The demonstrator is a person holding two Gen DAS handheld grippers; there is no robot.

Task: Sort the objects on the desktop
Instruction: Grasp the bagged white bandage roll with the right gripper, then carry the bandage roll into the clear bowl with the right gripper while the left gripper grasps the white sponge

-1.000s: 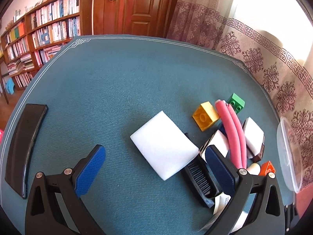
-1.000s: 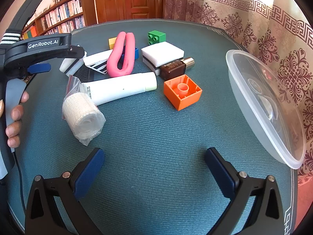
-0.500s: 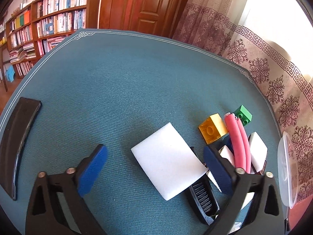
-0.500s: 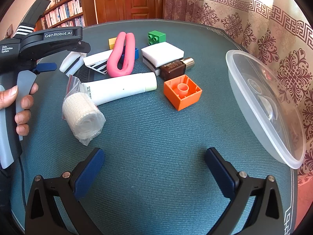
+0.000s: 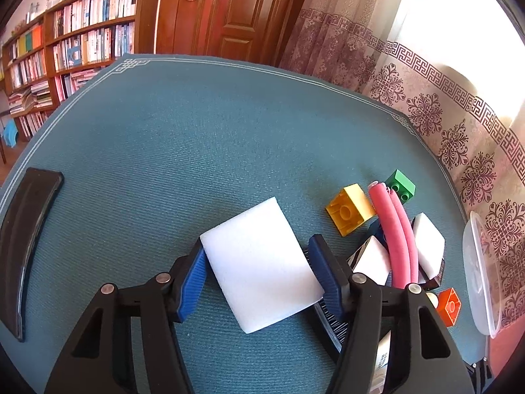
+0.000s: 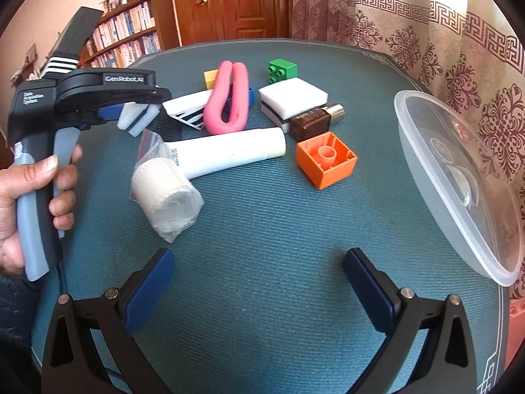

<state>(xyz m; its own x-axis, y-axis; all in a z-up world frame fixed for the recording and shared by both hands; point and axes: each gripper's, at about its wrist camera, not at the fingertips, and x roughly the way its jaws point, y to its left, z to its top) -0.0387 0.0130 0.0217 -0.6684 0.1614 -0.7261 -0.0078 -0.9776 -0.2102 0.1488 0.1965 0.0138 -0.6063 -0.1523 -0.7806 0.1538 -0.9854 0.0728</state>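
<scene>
Two blue pads of the left claw (image 5: pixel 259 275) pinch the white sponge block (image 5: pixel 261 267) squarely between them, while the right claw (image 6: pixel 259 282), wide apart, hangs over bare counter (image 6: pixel 262 229).

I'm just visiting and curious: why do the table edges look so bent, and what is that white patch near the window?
Left wrist view: the fisheye lens bows the table rim, and daylight washes out the curtain at upper right. Right wrist view: the same curving, black corners, an overexposed curtain top; the orange block stays sharp.
</scene>
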